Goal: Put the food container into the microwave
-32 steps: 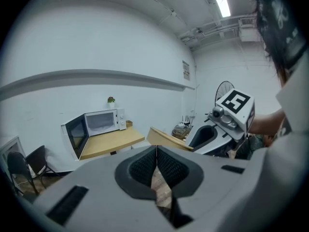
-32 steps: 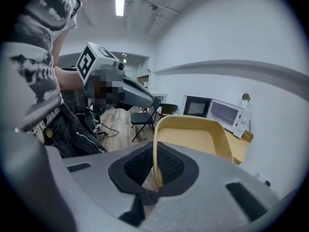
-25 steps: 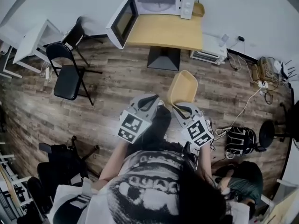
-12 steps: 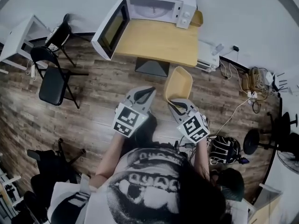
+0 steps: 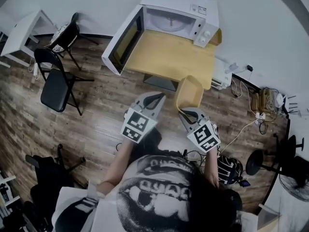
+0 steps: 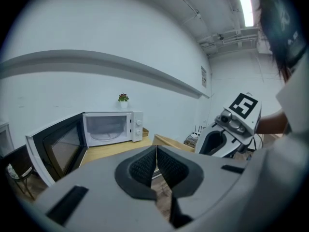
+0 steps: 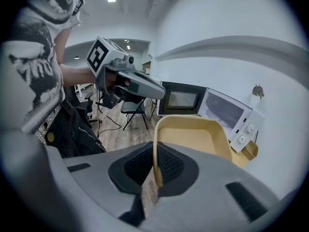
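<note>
A tan food container [image 5: 189,93] [image 7: 193,139] hangs in the air, held by its near rim in my right gripper [image 5: 186,113] [image 7: 155,170], which is shut on it. The white microwave [image 5: 176,22] [image 6: 112,127] [image 7: 226,114] stands at the back of a wooden table [image 5: 169,57], its door [image 5: 124,38] swung wide open to the left and its cavity showing a glass turntable. The container is short of the table's front edge. My left gripper [image 5: 153,99] [image 6: 157,166] is beside it on the left, shut with nothing between its jaws.
A second tan container [image 5: 217,36] sits right of the microwave. Black folding chairs [image 5: 58,83] and a white table [image 5: 24,33] stand at the left. A toaster oven [image 5: 223,76], cables and a power strip [image 5: 264,98] lie on the floor at right.
The view has closed in on the table and microwave. Both grippers and the held container have moved slightly right and nearer the table's front edge.
</note>
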A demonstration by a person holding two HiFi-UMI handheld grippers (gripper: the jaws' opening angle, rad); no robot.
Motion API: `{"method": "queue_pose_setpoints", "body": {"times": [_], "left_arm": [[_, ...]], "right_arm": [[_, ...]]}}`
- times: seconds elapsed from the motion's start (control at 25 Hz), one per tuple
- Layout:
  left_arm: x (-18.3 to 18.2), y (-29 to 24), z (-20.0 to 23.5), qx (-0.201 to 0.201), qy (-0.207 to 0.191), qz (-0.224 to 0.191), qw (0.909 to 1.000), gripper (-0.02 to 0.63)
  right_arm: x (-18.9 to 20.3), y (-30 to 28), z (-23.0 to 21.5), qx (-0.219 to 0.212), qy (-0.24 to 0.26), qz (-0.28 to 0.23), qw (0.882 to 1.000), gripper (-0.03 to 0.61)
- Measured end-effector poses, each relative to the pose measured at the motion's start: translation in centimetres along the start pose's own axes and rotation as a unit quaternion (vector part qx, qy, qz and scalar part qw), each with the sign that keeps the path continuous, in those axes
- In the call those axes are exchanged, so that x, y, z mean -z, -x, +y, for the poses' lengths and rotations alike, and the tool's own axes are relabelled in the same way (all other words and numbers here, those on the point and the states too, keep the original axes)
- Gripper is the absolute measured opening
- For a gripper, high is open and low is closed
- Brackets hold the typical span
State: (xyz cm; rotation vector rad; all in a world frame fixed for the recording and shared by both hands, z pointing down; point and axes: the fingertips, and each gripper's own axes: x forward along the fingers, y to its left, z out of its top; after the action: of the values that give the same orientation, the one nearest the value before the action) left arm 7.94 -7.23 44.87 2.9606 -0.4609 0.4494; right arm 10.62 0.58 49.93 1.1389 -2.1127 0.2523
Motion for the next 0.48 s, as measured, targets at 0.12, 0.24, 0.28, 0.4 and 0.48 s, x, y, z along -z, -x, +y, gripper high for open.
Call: {"method": "queue_pose_setpoints", "body": {"times": [0.12,0.24,0.28,0.4,0.48], "left_arm": [[-0.6,-0.8,1.4,-0.003,-0.001,-0.002,1.0000,0.002],[-0.9,-1.3,2.6,-0.007,-0.003,-0.001,1.0000,0.002],[-0.9,-1.4,3.0,-0.008,-0.004,0.001,1.0000,0.002],[-0.9,-1.6,3.8,-0.009,-0.003,0.006,0.9999,0.002],[-0.9,-1.5,4.0,-0.011,-0.001,0.006,0.9999,0.002]], "right_arm": [[-0.8,-1.0,-1.7,-0.003,0.012,0.005,1.000,0.021],[-1.5,-2.2,-2.9,-0.009,0.012,-0.003,1.000,0.021],[-1.6,-2.5,-3.2,-0.009,0.014,-0.002,1.000,0.021],[-1.6,-3.2,-4.1,-0.008,0.017,0.007,1.000,0.021],[-1.8,-3.5,-4.1,-0.013,0.016,0.007,1.000,0.021]]}}
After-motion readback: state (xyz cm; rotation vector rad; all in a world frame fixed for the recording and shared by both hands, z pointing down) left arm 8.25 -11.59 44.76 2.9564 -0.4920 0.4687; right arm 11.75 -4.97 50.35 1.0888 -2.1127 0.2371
